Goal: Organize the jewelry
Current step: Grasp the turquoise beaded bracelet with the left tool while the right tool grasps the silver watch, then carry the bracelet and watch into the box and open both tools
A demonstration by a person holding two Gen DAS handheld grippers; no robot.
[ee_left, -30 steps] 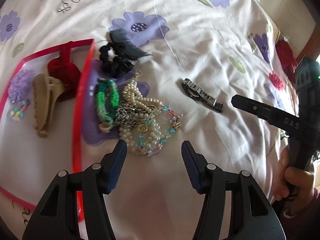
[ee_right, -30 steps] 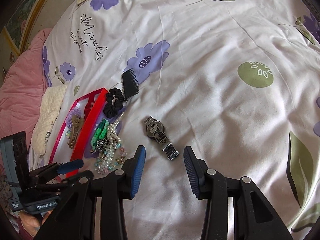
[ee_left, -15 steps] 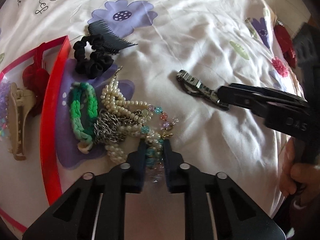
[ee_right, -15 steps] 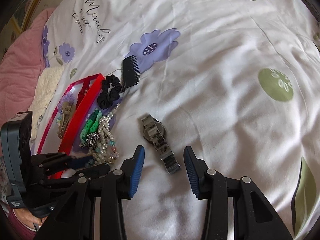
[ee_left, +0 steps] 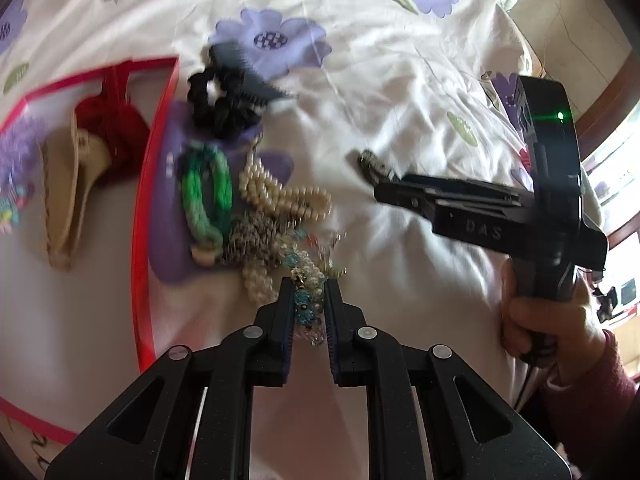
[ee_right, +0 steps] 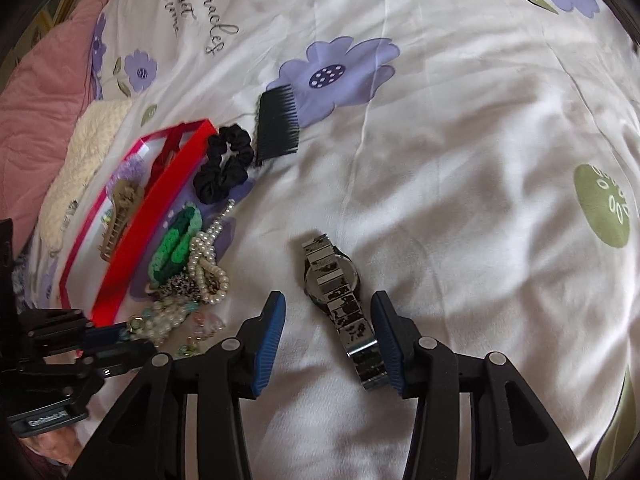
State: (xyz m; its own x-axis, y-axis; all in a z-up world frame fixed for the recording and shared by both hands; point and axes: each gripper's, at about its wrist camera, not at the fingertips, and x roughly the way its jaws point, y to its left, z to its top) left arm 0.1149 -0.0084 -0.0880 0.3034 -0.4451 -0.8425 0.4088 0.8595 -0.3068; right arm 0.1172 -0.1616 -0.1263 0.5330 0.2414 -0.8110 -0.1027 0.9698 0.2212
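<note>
My left gripper [ee_left: 307,300] is shut on a beaded bracelet [ee_left: 305,303] with blue and clear beads, at the near edge of a jewelry pile: pearl strands [ee_left: 280,196], a green braided bracelet [ee_left: 206,196] and a metal chain [ee_left: 250,238]. The same pile shows in the right wrist view [ee_right: 200,264]. My right gripper [ee_right: 328,332] is open, its fingers on either side of the band of a silver metal watch [ee_right: 340,296] lying on the bedsheet. The red-rimmed tray [ee_left: 140,216] sits left of the pile.
The tray holds a beige claw clip [ee_left: 66,196], a red bow [ee_left: 114,128] and a purple hair tie [ee_left: 18,148]. A black scrunchie [ee_right: 224,164] and a black comb [ee_right: 278,124] lie beyond the pile. A pink blanket [ee_right: 36,80] lies at far left.
My left gripper closed on the beaded bracelet and has begun drawing it toward me. My right gripper moved forward so its open fingers straddle the watch band.
</note>
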